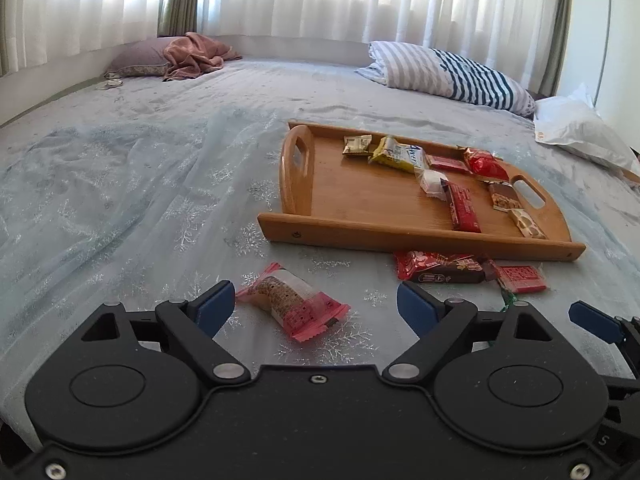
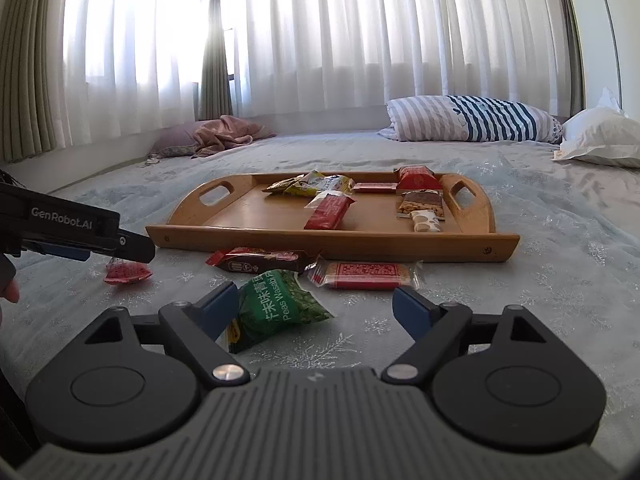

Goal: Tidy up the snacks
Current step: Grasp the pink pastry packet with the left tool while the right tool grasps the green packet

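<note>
Both grippers are low over the bed, near its front edge, ready to pick up snacks. The left gripper (image 1: 310,304) has its fingers wide around a pink snack pack (image 1: 292,305), and the right gripper (image 2: 312,306) has its fingers wide around a green pea bag (image 2: 276,309), neither one squeezed. Next, I think the fingers must close, then lift each snack into the wooden tray (image 1: 360,230) just behind.

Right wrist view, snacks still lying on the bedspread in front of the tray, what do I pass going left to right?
Pink wrapped snack → dark chocolate bar → red wafer pack. The green wasabi peas bag lies nearer, overlapping that span.
</note>
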### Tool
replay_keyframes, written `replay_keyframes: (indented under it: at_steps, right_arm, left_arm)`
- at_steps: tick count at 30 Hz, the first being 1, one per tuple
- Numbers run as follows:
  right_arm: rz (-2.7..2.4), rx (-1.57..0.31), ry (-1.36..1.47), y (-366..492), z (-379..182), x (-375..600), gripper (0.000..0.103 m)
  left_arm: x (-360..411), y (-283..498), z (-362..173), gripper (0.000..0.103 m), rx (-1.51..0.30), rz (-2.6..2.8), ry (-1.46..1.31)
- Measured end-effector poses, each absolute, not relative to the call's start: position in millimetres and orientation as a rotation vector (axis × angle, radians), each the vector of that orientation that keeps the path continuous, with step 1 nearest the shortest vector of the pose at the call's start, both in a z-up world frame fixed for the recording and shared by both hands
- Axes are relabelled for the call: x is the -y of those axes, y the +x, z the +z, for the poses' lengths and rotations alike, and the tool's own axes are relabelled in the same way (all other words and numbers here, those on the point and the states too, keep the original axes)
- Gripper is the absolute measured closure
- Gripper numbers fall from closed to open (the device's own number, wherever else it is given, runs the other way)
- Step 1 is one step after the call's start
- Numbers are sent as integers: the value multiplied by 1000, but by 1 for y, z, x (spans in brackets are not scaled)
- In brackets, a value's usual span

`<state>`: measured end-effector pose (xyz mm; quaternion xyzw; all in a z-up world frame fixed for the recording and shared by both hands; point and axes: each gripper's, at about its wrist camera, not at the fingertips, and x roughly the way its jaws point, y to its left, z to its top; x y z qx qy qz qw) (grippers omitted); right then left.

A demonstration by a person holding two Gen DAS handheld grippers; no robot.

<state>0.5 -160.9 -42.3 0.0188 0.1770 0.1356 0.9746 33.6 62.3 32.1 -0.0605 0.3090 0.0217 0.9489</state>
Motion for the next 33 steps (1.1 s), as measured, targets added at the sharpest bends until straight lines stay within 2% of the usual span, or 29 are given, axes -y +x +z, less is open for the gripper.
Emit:
replay_keyframes:
  at_steps: [6, 19, 25, 28, 33]
  right_arm:
    - [288, -346, 2, -5, -45, 147, 16]
    - [266, -349, -14, -5, -50, 130, 27]
    - [262, -363, -23, 0, -51, 126, 33]
    - [255, -375, -34, 3, -52, 125, 38]
    - [256, -382, -41, 4, -53, 124, 41]
  left_arm:
    - [-69, 38, 18, 31, -611, 119, -227]
    - [-64, 52, 4, 40, -610, 166, -198]
    - [-64, 58, 2, 58, -612, 184, -182]
    - [-67, 58, 2, 69, -612, 186, -190]
    - [-72, 58, 2, 71, -614, 175, -206]
